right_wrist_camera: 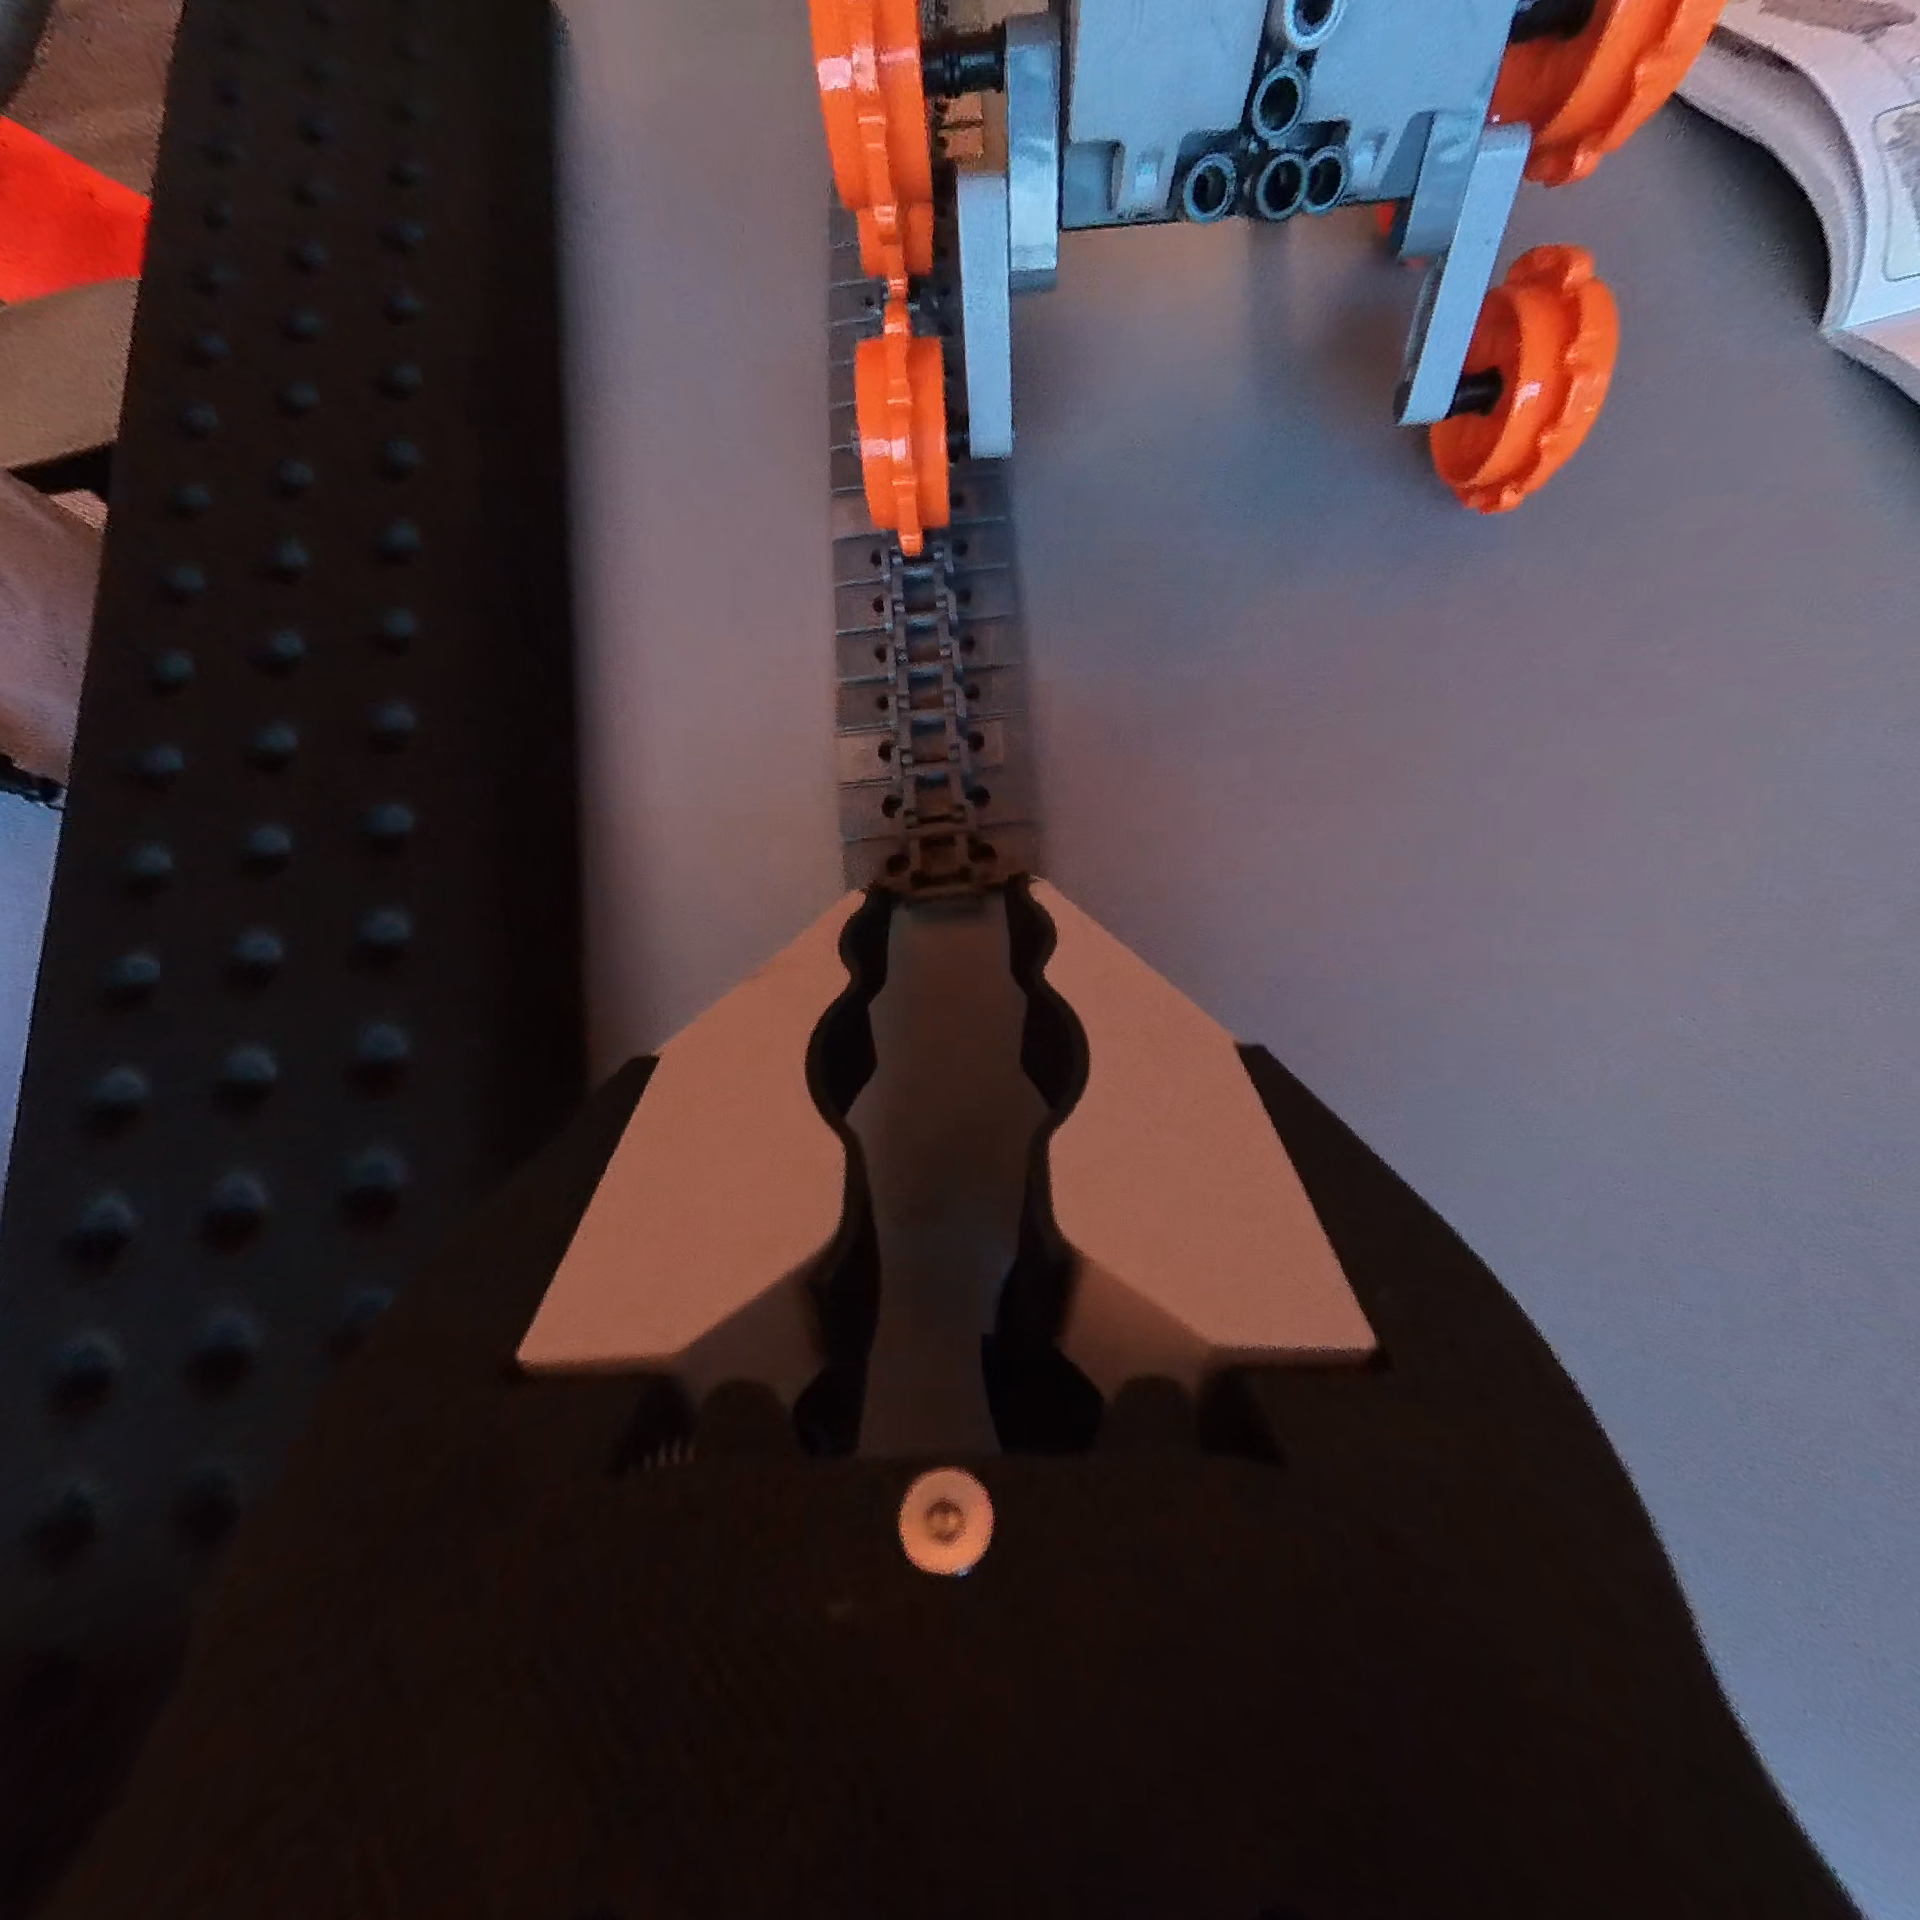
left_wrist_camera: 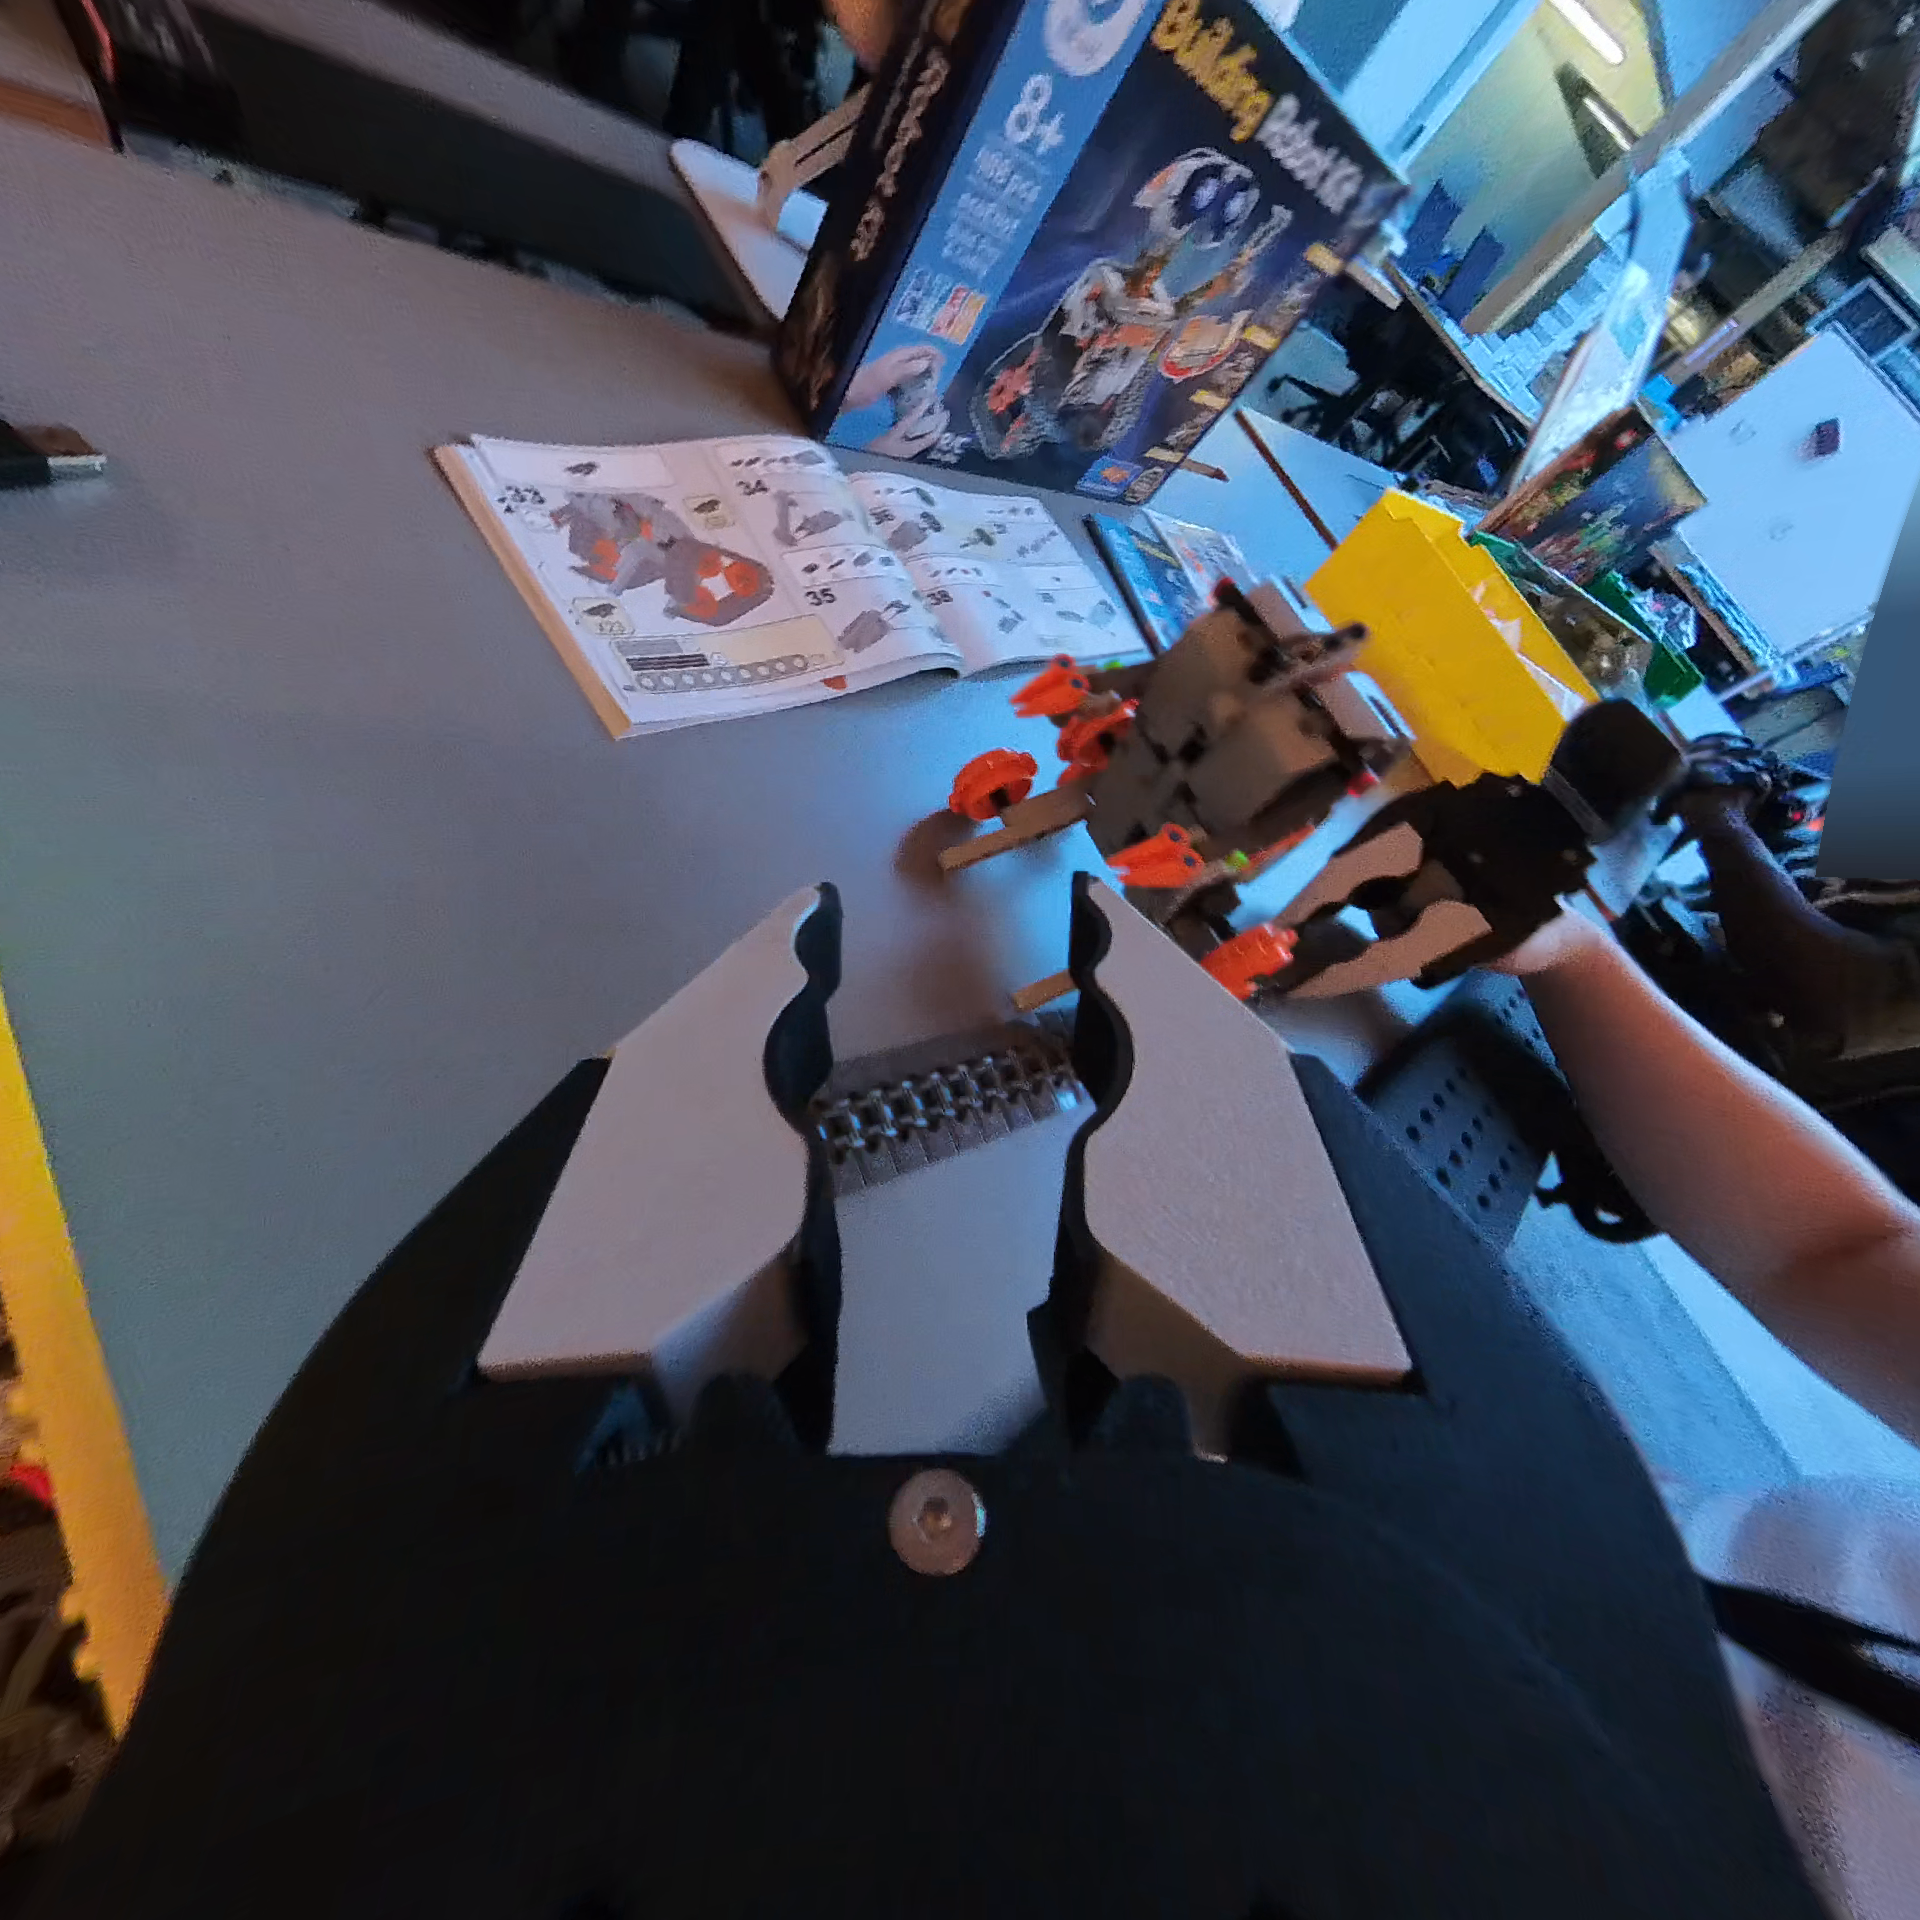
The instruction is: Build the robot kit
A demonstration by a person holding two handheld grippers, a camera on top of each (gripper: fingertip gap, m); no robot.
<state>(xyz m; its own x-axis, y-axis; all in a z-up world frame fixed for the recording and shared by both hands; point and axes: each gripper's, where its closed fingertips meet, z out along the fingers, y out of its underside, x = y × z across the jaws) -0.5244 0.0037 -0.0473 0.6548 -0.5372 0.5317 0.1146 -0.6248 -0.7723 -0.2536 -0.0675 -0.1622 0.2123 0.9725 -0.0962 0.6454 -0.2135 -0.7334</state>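
My left gripper (left_wrist_camera: 951,914) has a short piece of grey tank track (left_wrist_camera: 945,1107) spanning the gap between its fingers, touching both pads, just above the grey table (left_wrist_camera: 312,779). My right gripper (right_wrist_camera: 940,883) pinches the near end of a long grey track (right_wrist_camera: 930,707) with its fingertips. That track lies flat on the table and runs forward under the orange sprocket wheels (right_wrist_camera: 899,436) of a grey brick robot model (right_wrist_camera: 1278,125). In the left wrist view the model (left_wrist_camera: 1226,738) stands ahead, with the right gripper (left_wrist_camera: 1288,971) at its near right side, held by a person's hand.
An open instruction booklet (left_wrist_camera: 748,582) lies behind the model, in front of an upright kit box (left_wrist_camera: 1070,239). A yellow bin (left_wrist_camera: 1444,634) stands at the right. A black studded strip (right_wrist_camera: 281,727) lies left of my right gripper. A second yellow bin's rim (left_wrist_camera: 62,1351) is at far left. Across from one pair of fingers to the other is roughly 30 cm.
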